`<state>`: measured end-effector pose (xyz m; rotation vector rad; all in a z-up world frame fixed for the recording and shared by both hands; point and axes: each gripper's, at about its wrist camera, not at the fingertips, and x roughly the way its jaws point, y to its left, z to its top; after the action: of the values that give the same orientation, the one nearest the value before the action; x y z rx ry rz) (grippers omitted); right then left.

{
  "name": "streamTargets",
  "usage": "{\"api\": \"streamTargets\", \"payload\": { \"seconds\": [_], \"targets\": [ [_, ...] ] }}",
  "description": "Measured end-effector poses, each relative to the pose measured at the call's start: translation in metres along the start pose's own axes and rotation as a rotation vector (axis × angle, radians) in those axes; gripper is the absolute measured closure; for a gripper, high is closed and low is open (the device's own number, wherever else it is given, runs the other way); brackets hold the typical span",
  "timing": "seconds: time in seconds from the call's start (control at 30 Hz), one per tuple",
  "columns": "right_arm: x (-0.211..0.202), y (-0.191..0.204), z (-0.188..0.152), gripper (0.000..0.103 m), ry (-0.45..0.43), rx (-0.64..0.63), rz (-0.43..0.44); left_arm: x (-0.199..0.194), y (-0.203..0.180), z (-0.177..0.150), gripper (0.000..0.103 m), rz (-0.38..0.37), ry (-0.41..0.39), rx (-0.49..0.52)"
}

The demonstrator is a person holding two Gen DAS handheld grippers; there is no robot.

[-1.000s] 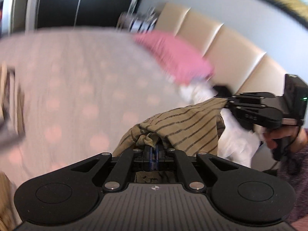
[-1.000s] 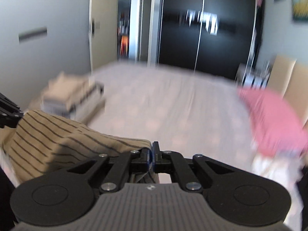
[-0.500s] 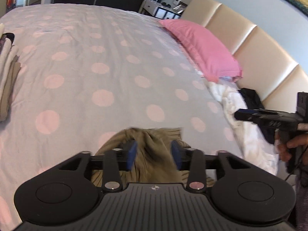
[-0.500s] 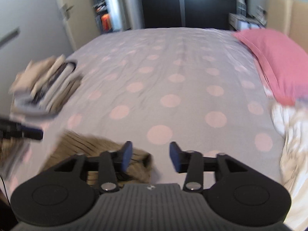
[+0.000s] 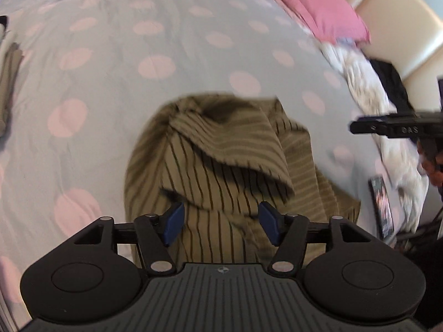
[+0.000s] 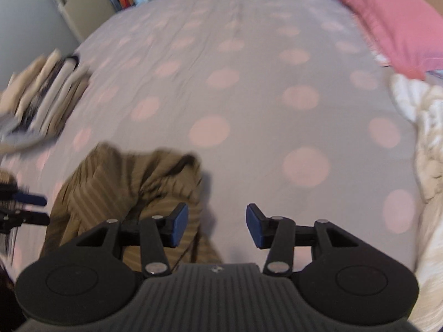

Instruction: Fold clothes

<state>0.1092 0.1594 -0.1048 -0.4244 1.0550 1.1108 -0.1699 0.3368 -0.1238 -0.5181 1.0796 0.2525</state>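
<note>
On the bed (image 6: 249,88) the striped garment (image 5: 227,166) lies crumpled, not folded, near its edge; a folded stack (image 6: 47,94) sits well apart. Both the left gripper (image 5: 220,225) and right gripper (image 6: 217,225) are spread, holding nothing. Folding this 1 remains.

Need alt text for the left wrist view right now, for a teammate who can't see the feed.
The open left gripper hovers over a crumpled olive striped garment lying on a polka-dot bedspread. A pink pillow lies at the top right, and the right gripper reaches in from the right edge.
</note>
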Motion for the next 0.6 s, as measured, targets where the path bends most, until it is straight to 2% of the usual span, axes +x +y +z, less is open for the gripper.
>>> {"api": "streamTargets", "payload": {
  "seconds": [0.07, 0.13, 0.23, 0.3, 0.33, 0.37, 0.4, 0.43, 0.47, 0.53, 0.6],
  "targets": [
    [0.011, 0.011, -0.006, 0.049, 0.044, -0.029, 0.016, 0.004, -0.006, -0.005, 0.044, -0.009, 0.027, 0.035],
    [0.022, 0.021, -0.011, 0.040, 0.086, -0.049, 0.035, 0.012, -0.009, -0.008, 0.040, -0.011, 0.042, 0.033],
    [0.044, 0.030, -0.019, 0.039, 0.155, -0.017, 0.079, 0.030, -0.011, -0.011, 0.040, 0.002, 0.087, 0.007],
    [0.060, 0.035, -0.025, 0.039, 0.210, 0.023, 0.106, 0.041, -0.010, -0.015, 0.046, 0.014, 0.118, -0.017],
    [0.068, 0.038, -0.028, 0.039, 0.237, 0.042, 0.120, 0.045, -0.009, -0.017, 0.053, 0.014, 0.133, -0.029],
    [0.075, 0.040, -0.031, 0.045, 0.260, 0.064, 0.135, 0.047, -0.009, -0.018, 0.065, 0.012, 0.143, -0.037],
    [0.079, 0.042, -0.034, 0.063, 0.277, 0.087, 0.152, 0.049, -0.008, -0.020, 0.072, 0.009, 0.154, -0.044],
    [0.082, 0.043, -0.036, 0.074, 0.289, 0.103, 0.164, 0.049, -0.008, -0.021, 0.081, 0.010, 0.156, -0.037],
    [0.082, 0.044, -0.038, 0.094, 0.288, 0.110, 0.165, 0.048, -0.008, -0.022, 0.087, 0.010, 0.157, -0.030],
    [0.080, 0.045, -0.039, 0.098, 0.279, 0.120, 0.159, 0.043, -0.006, -0.023, 0.099, 0.016, 0.142, -0.028],
    [0.067, 0.037, -0.034, 0.099, 0.232, 0.115, 0.105, 0.033, -0.003, -0.022, 0.101, 0.019, 0.119, -0.031]
  ]
}}
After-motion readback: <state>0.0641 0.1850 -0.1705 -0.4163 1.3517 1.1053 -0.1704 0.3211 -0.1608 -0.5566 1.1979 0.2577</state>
